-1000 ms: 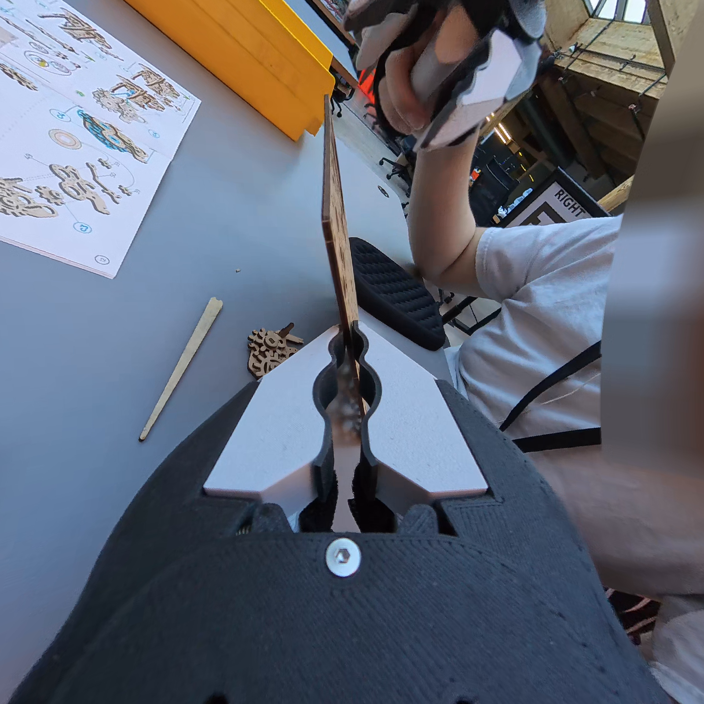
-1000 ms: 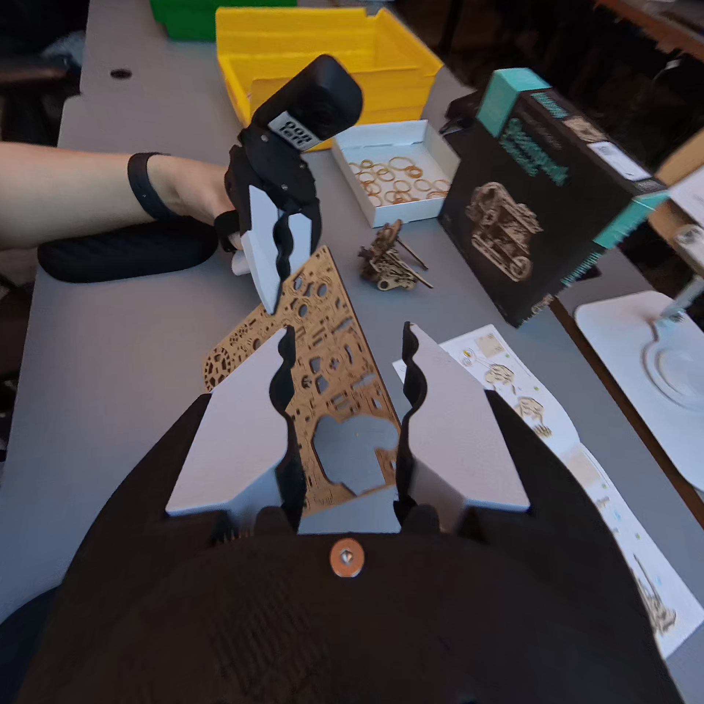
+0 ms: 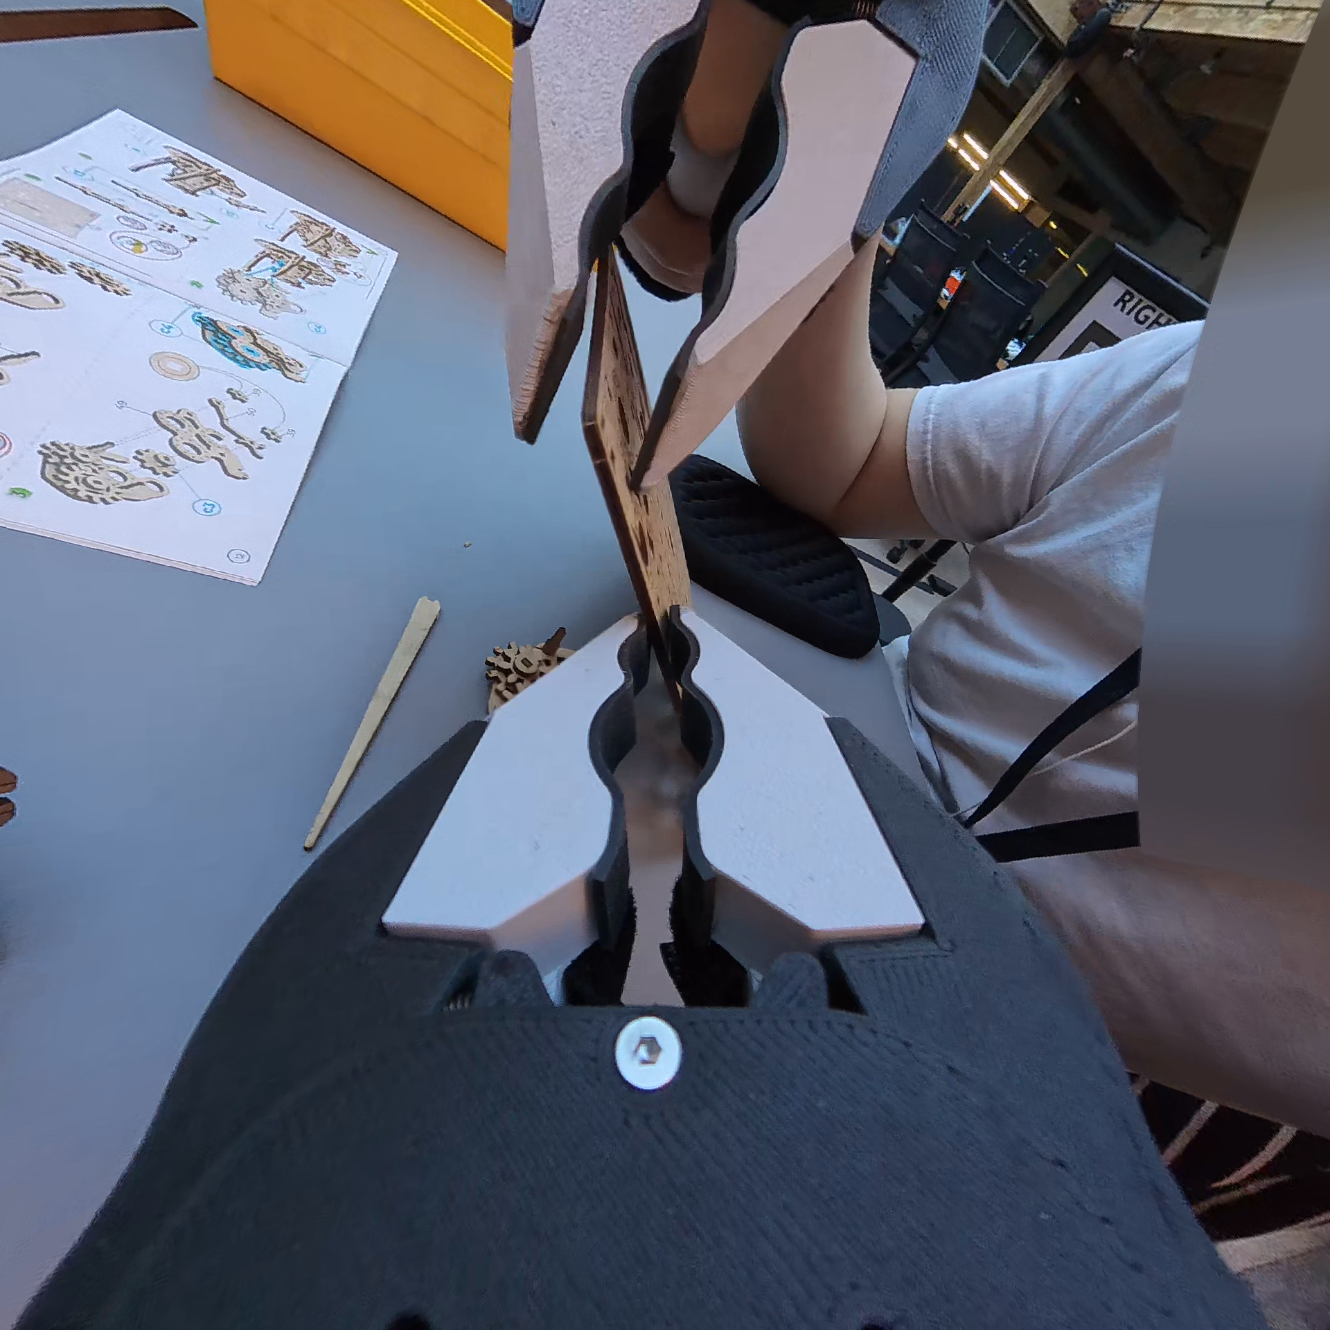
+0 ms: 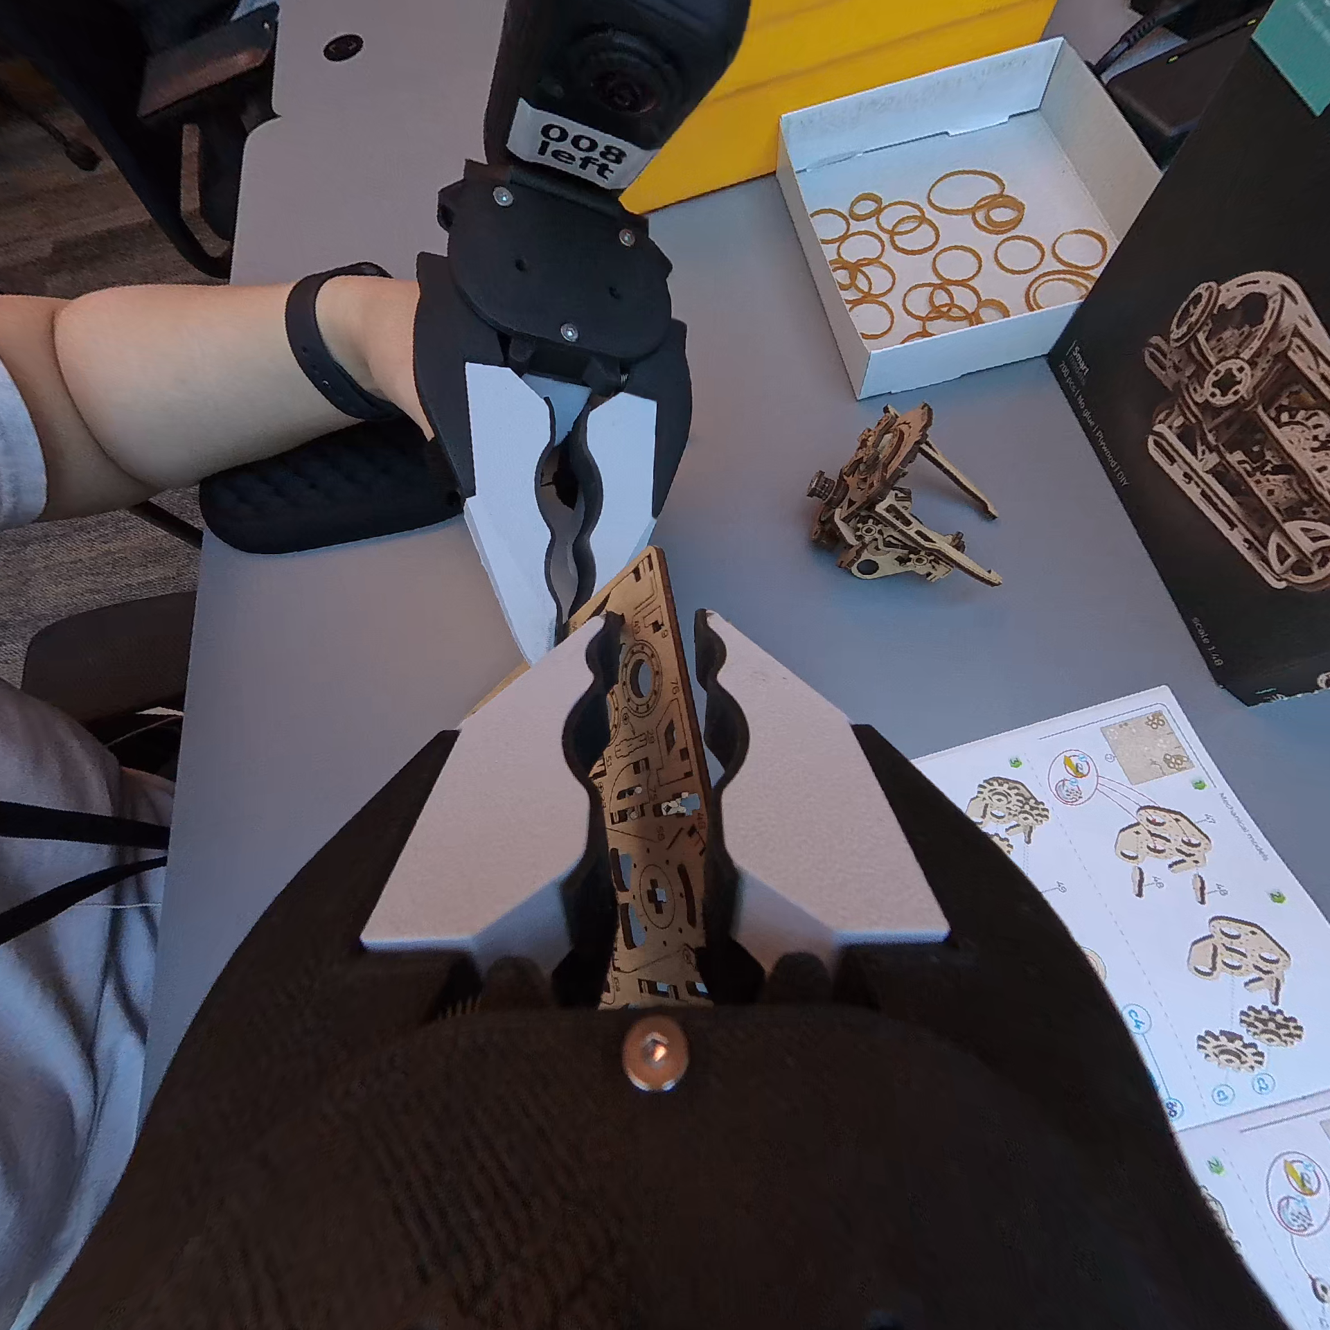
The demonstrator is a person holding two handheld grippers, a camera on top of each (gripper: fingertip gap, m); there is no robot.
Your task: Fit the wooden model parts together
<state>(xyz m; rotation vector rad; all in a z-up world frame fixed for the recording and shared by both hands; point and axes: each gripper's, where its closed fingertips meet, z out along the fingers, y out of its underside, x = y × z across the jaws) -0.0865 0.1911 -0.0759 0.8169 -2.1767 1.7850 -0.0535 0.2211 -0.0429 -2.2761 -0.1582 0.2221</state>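
The left gripper (image 3: 658,622) is pinched on the lower corner of one wooden parts sheet (image 3: 633,460), a thin laser-cut panel held on edge above the grey table (image 3: 216,684). The right gripper (image 4: 651,622) has its fingers spread on either side of the same sheet (image 4: 658,792), which runs up between them; whether either finger touches the wood cannot be told. In the left wrist view the right gripper (image 3: 590,453) fills the upper middle and hides the top of the sheet. On the table lie one partly built wooden assembly (image 4: 892,504), one slim wooden stick (image 3: 374,720), one white open box (image 4: 899,360) of many tan rubber rings (image 4: 957,259), one dark kit box (image 4: 1223,432) standing at the right, one yellow bin (image 3: 374,93) at the far side, and one black padded wrist rest (image 4: 324,489) under the person's forearm. An instruction sheet (image 4: 1151,899) lies open near the right gripper, with a second page (image 4: 1281,1209) partly in view below it.
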